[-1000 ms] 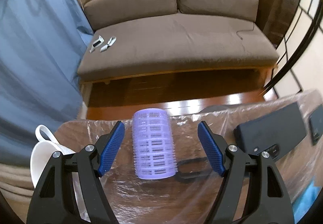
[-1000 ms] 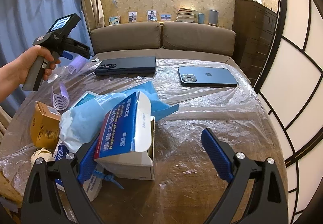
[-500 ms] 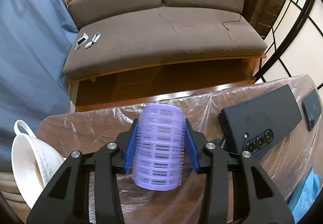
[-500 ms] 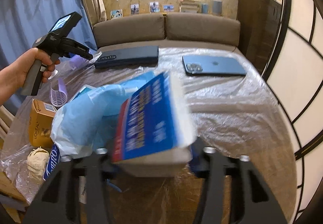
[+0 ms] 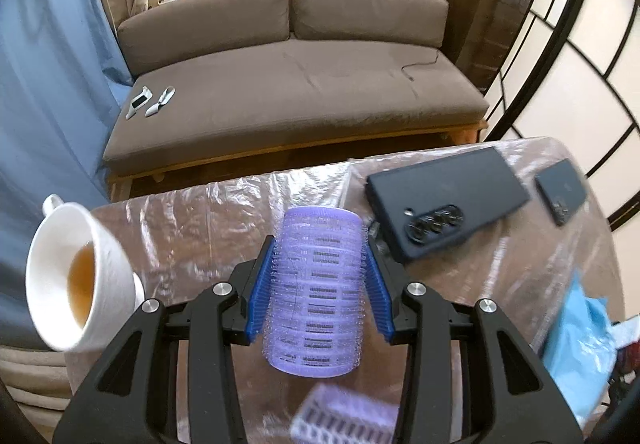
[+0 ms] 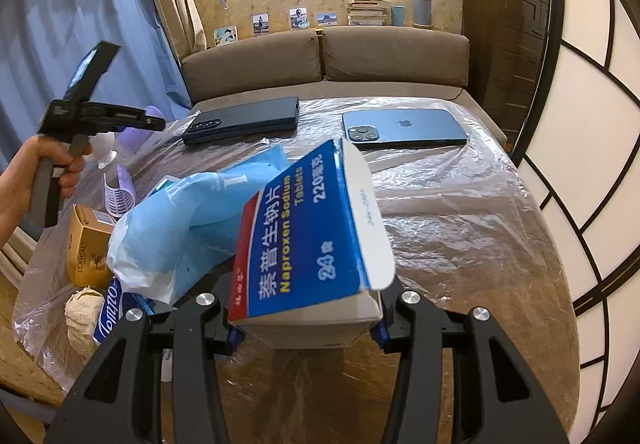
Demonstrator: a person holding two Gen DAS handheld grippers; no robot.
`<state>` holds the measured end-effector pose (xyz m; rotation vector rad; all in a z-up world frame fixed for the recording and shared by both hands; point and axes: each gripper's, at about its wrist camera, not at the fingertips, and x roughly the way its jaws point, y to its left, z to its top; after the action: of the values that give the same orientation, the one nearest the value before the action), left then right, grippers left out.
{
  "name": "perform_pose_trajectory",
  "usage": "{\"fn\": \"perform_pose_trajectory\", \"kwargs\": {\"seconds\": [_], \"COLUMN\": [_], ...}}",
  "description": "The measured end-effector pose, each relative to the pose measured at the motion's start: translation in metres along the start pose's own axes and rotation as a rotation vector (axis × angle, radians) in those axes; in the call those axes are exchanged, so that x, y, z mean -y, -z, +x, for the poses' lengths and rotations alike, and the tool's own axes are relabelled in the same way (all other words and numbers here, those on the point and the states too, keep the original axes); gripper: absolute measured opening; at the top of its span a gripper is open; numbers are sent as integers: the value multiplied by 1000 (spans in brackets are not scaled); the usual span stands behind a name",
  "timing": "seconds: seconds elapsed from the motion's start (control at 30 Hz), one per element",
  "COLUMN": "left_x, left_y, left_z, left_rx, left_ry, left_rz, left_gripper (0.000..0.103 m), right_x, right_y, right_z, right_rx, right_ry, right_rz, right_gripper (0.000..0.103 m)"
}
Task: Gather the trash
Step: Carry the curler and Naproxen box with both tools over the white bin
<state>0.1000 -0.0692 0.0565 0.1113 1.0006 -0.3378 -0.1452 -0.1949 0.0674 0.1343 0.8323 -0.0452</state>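
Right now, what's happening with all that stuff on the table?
A person is tidying up with a grabbing tool in each hand. The left tool is clamped on a purple hair roller, lifted beside a teacup. The right tool is squeezing a blue Naproxen Sodium tablet box. Two phones lie on the plastic-covered table.

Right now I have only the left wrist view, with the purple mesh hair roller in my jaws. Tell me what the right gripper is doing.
Observer: The right gripper has just closed its jaws on a blue and white cardboard tablet box, which is tilted with its end flap open.
Operator: List the trash beside it that I cannot see.
Observer: A gold cardboard box stands near the left edge of the plastic-covered table, beside the crumpled light blue plastic bag.
Operator: Name whatever lies nearer than that.
Observer: A crumpled beige paper wad.
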Motion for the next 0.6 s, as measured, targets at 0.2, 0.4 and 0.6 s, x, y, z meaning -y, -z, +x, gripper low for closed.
{"fn": "perform_pose_trajectory", "kwargs": {"seconds": [0.2,0.4,0.6], "left_x": [17,26,33], "left_y": [18,44,80], "left_z": [-45,-86,-115], "left_rx": [89,145,165], "left_ry": [14,25,9], "left_rz": [28,31,31], "left_gripper": [44,44,44], "right_x": [0,-6,-18], "right_y": [-3,-1,7], "right_z": [-4,-16,-31], "right_rx": [2,7,0], "right_ry": [-3,-18,-36], "right_rz": [0,-15,-48], "right_gripper": [46,46,46]}}
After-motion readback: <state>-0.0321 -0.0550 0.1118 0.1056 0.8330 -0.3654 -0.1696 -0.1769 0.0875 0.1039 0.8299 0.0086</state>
